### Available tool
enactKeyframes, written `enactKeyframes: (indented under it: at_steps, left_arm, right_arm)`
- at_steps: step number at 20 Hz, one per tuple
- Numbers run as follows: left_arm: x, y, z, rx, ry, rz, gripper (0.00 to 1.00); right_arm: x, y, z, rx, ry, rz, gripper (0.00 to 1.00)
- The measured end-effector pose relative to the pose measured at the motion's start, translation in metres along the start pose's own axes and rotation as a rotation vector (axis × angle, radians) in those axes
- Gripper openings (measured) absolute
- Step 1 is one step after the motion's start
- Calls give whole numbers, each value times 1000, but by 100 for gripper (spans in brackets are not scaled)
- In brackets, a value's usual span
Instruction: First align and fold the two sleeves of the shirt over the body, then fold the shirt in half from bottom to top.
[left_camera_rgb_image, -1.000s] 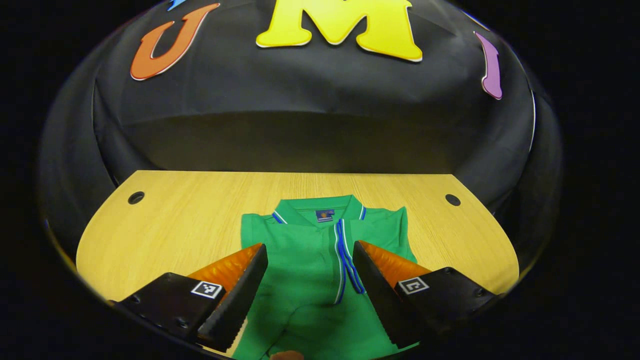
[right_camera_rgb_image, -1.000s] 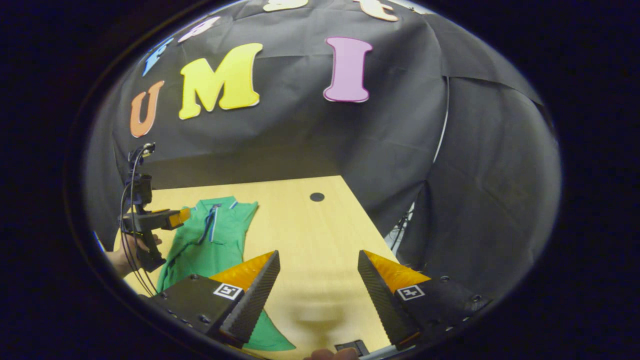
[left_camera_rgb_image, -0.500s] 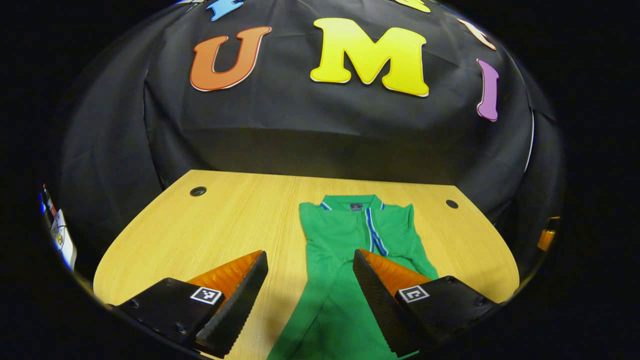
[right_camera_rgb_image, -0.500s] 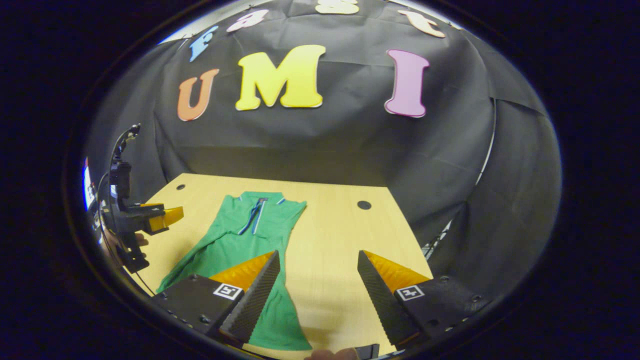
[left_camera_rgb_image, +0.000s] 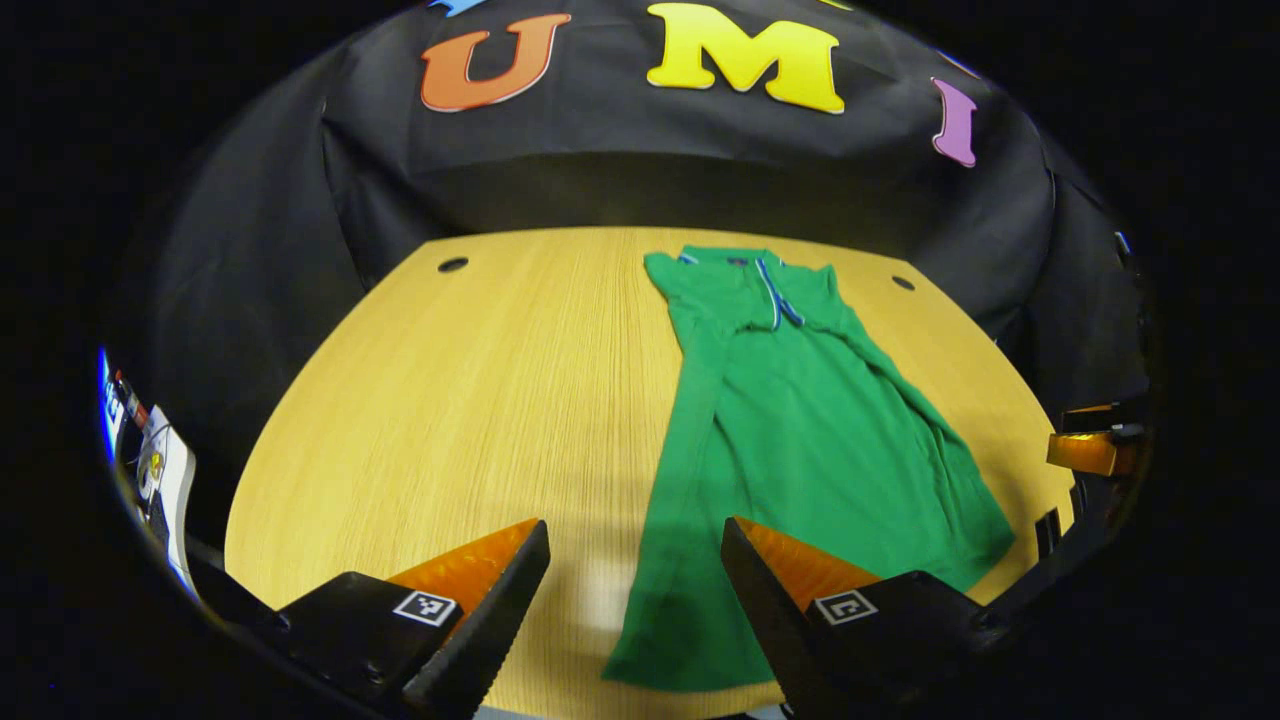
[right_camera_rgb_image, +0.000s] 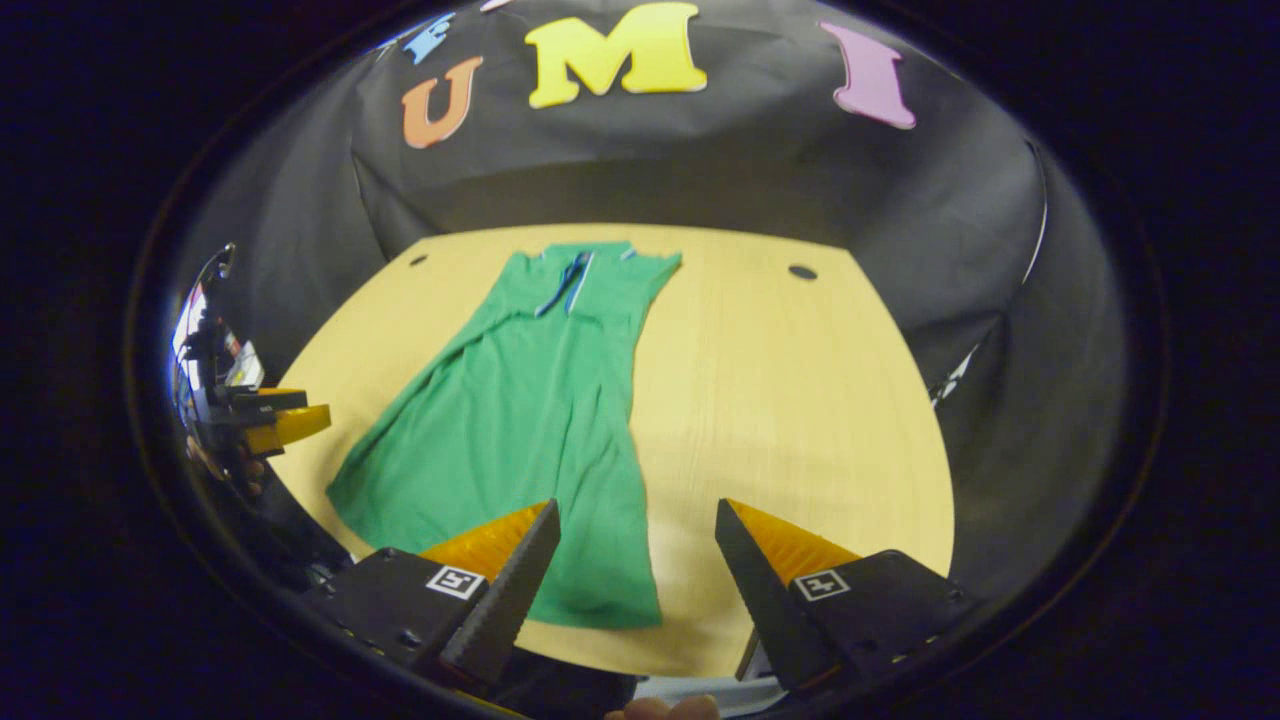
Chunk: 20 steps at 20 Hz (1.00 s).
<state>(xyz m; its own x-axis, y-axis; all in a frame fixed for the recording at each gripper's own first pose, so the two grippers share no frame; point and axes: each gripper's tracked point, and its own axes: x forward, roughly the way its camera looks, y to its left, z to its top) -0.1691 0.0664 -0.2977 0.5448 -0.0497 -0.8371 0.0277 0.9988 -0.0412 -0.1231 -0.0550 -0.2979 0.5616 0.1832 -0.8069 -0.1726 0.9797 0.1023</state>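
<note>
A green polo shirt lies flat on the wooden table, collar at the far end and both sleeves folded in over the body. It forms a long narrow strip. Its hem lies at the near edge. My left gripper hovers open above the hem's left corner, holding nothing. In the right gripper view the shirt runs from the near left toward the far middle. My right gripper hovers open over the hem's right corner, also holding nothing. Each view catches the other gripper at its edge: the right gripper, the left gripper.
Two round cable holes sit near the table's far corners. The black cloth wall closes off the back and sides. A white object stands off the table at the far left. Bare wood spreads to the left of the shirt.
Both grippers have drawn back from the collar area toward the near edge and tilted down, so the whole folded shirt and its hem now show. Both stayed open.
</note>
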Motion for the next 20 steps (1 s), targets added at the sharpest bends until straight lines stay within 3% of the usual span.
enactKeyframes:
  at_steps: [7,11,17,20]
  left_arm:
    - [-13,2,-75,-10,331,0,100]
    - [-14,-2,-71,4,355,-5,100]
    - [-2,-6,-77,18,393,-14,100]
    - [9,-3,-80,14,421,-16,100]
  right_arm:
    - [19,-6,-58,-1,239,-14,95]
    - [26,-2,-84,20,361,4,94]
    - [43,0,-98,22,442,-7,96]
    - [47,-4,-99,24,459,-29,89]
